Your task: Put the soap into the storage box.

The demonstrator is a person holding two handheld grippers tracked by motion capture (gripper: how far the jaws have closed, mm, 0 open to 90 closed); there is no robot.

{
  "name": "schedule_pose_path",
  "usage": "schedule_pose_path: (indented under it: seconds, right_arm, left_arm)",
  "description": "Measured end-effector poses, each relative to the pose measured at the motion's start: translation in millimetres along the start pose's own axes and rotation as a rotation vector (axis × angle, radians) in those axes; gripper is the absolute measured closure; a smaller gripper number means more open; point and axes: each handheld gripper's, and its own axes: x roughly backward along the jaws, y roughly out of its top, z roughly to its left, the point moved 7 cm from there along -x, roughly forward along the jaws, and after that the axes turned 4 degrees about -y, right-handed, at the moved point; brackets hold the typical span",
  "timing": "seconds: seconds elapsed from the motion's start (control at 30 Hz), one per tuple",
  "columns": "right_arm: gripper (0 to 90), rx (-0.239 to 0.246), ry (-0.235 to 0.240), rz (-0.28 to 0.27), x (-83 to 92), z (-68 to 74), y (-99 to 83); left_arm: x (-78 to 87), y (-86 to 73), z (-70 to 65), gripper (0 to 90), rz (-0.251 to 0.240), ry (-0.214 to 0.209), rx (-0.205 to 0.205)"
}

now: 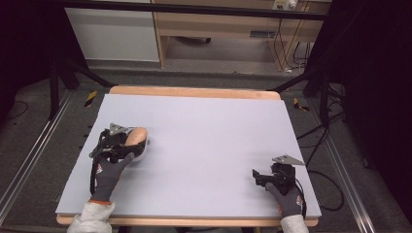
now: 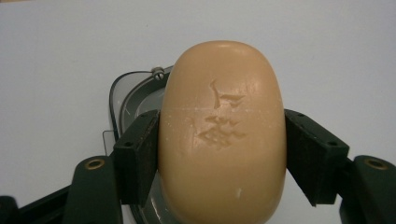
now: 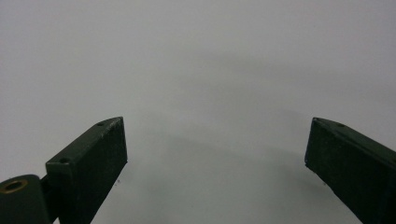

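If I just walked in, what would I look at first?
The tan soap bar, pinched between the black jaws of the left hand-held gripper over a clear dish, at the left of the pale table. Next, the right hand-held gripper near the table's front right, its jaws wide apart with nothing between them.

Lying flat beneath the right gripper (image 1: 258, 177): pale table cover (image 1: 204, 141). Showing well ahead of it: wooden table edge (image 1: 194, 91), cabinet (image 1: 218, 24), hanging cables (image 1: 291, 53).

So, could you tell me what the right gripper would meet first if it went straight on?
Probably nothing: the right gripper has its jaws open over bare table, and its path looks free.
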Motion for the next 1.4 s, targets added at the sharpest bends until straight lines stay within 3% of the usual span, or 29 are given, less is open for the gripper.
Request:
schedule_pose_path:
  seconds: [0.83,1.4]
  right_arm:
    - [5.7,-0.006,0.005,0.005,0.2,0.8,-0.4]
    - [5.6,-0.006,0.002,0.006,0.1,1.1,-0.6]
  left_arm:
    - [-8.8,-7.2,6.2,31.5,0.029,0.036,0.002]
    - [-10.4,-7.3,4.5,31.1,0.033,0.034,0.006]
